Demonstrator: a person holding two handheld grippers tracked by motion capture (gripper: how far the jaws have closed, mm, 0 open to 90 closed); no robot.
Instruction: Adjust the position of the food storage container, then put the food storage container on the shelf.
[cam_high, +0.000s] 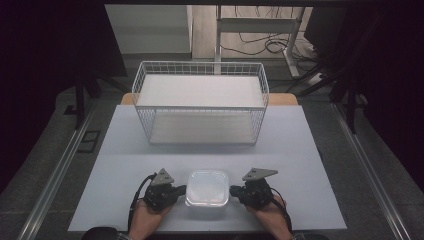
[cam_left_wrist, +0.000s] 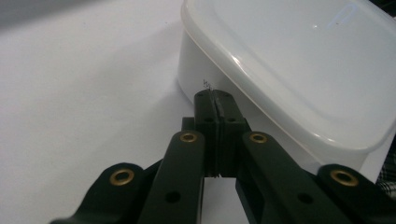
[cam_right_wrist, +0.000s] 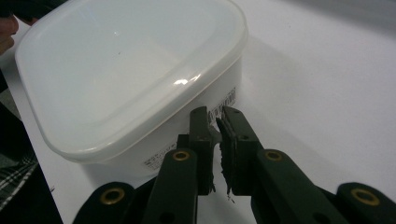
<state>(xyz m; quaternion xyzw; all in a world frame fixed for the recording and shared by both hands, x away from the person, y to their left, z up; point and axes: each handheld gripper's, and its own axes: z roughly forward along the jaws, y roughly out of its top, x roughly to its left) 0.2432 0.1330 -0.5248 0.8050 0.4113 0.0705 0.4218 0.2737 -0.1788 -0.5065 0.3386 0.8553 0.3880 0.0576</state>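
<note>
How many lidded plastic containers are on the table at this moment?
1. The plastic container sits at the near edge of the table, between the left gripper and the right gripper. The wire basket behind it looks empty.

Each hand carries a black gripper: the left gripper (cam_high: 181, 189) and the right gripper (cam_high: 233, 190) both wear a grey three-cornered plate on top and trail a black cable toward the wrist. Up close, the jaw arms are matte black links with brass-ringed pivot holes and small black screws, ending in ridged, worn pads. A checked sleeve cuff shows at each wrist.
</note>
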